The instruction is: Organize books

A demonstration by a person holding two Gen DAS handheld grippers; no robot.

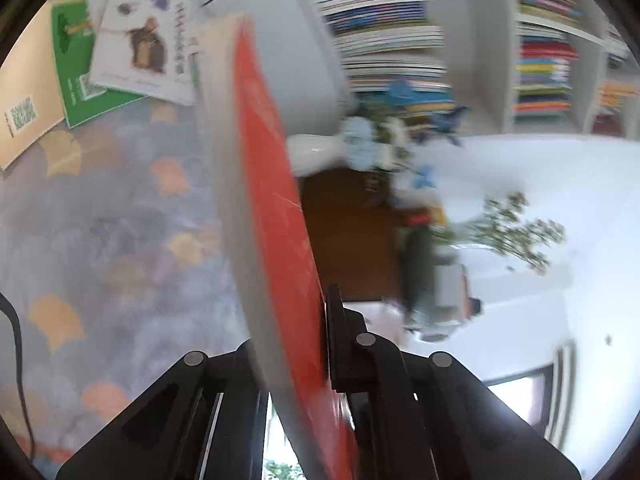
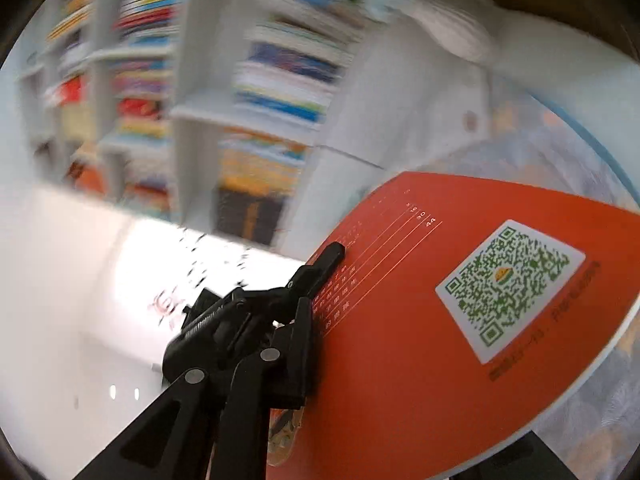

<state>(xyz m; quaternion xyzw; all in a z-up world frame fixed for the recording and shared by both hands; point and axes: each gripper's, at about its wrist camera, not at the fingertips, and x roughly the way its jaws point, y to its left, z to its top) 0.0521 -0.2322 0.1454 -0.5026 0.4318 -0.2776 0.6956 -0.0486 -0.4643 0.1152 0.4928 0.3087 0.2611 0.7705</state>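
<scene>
A thin red book [image 1: 272,200] stands edge-on in the left wrist view, its pale page edge on the left and its red cover on the right. My left gripper [image 1: 298,320] is shut on its lower part; one finger [image 1: 336,320] lies against the red cover and the other is hidden behind the pages. In the right wrist view the same red book [image 2: 420,360] shows a cover with a green QR label. The left gripper's finger [image 2: 330,256] clamps its edge there. My right gripper [image 2: 324,328] has the book's edge between its fingers, slightly apart; the far finger is hidden.
A white bookshelf [image 1: 468,60] [image 2: 192,92] packed with colourful books fills the background. Several loose books [image 1: 136,40] lie on a patterned carpet [image 1: 120,240] at the upper left. A black cable [image 1: 16,340] runs along the left edge. A leafy plant [image 1: 516,228] stands by the white wall.
</scene>
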